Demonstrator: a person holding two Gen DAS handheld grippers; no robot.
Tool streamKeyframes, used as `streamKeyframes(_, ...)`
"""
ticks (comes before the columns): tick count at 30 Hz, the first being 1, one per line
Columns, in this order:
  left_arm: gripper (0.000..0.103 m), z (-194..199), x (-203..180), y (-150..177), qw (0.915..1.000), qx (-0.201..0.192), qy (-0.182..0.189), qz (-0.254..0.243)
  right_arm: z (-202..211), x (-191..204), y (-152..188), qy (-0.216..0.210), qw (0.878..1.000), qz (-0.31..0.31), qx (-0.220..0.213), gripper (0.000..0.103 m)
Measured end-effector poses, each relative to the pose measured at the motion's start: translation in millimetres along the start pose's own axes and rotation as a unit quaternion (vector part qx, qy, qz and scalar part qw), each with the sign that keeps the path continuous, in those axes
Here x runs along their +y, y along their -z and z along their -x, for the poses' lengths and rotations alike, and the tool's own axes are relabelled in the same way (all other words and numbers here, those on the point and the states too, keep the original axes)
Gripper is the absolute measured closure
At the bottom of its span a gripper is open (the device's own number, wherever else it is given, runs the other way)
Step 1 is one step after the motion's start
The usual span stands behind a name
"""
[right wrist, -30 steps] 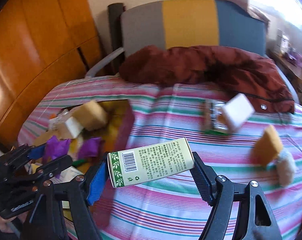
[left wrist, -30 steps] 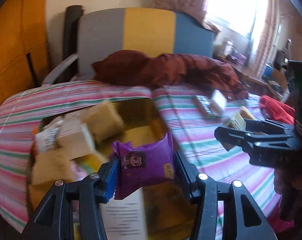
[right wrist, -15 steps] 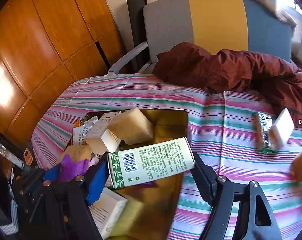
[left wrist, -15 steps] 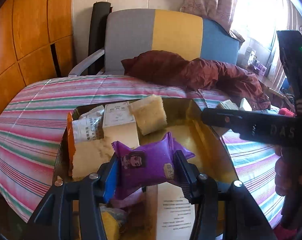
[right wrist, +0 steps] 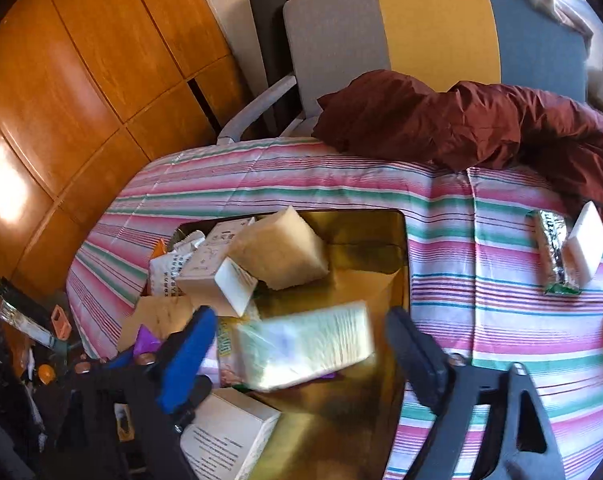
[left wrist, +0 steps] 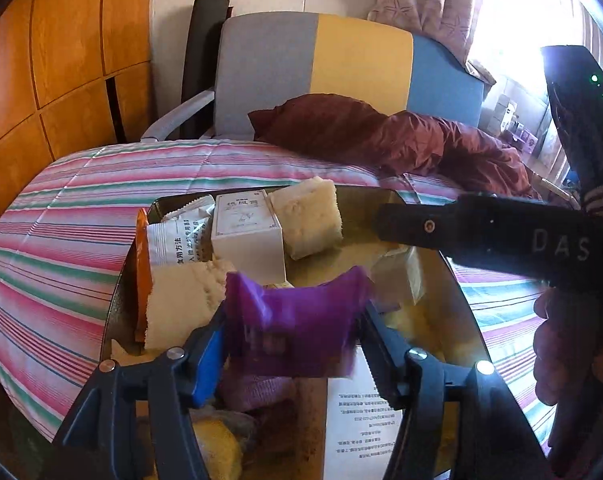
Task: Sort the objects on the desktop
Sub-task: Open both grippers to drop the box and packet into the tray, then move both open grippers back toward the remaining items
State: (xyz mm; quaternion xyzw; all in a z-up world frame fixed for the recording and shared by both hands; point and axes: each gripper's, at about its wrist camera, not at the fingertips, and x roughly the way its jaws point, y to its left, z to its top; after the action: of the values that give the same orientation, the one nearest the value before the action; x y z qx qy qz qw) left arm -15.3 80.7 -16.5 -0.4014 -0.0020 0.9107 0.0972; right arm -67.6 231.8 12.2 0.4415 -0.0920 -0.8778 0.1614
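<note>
A gold tin box [right wrist: 365,236] lies open on the striped cloth and holds sponges, white cartons and packets. My left gripper [left wrist: 293,332] is over the box with its fingers spread; the purple snack packet [left wrist: 293,324] between them is blurred and tilted, seemingly dropping. My right gripper [right wrist: 297,344] is open above the box. The green-and-white carton [right wrist: 301,348] is blurred between its fingers, apart from both pads, falling into the box. It also shows in the left wrist view [left wrist: 401,276] below the right gripper's black finger [left wrist: 481,228].
A foil-wrapped bar [right wrist: 553,252] and a white block [right wrist: 585,248] lie on the striped cloth [right wrist: 481,280] to the right of the box. A dark red jacket [right wrist: 461,120] is bunched at the back before a grey-yellow-blue chair [right wrist: 433,28]. Wooden panels [right wrist: 81,80] stand left.
Both grippers moved left over the tin box. The right gripper opened and let go of the carton, which is dropping. The left gripper's jaws widened and the purple packet is slipping.
</note>
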Motion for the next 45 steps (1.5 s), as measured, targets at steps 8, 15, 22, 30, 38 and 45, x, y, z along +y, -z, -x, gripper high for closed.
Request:
streamKeyframes(8,0.040,4.2,0.0,3.4,1.0000,0.000,-0.005,0.000,13.0,-0.6,8.8,0.003,1.000,-0.001,-0.014,0.012)
streamKeyframes(15,0.039,14.8,-1.7,3.8,0.9999,-0.008,-0.009,-0.002,26.8,-8.2,24.4,0.010,1.000,-0.008,-0.022,0.012)
streamKeyframes(22,0.037,30.0,-3.8,1.3,0.9995,-0.027,-0.012,-0.009,38.9,-13.1,38.5,0.027,0.999,-0.004,-0.027,0.012)
streamKeyframes(30,0.036,39.0,-3.7,0.2,0.9994,-0.033,0.006,0.002,56.3,-34.2,57.4,0.053,0.998,-0.020,-0.030,0.011)
streamKeyframes(38,0.037,44.9,-19.9,-3.3,0.9985,-0.039,0.035,-0.013,74.6,-84.1,76.8,0.087,0.994,-0.063,-0.020,0.010)
streamKeyframes(45,0.037,42.6,-42.3,-4.7,0.9971,-0.030,0.057,-0.040,96.7,-145.5,93.7,0.124,0.985,-0.116,-0.012,0.010)
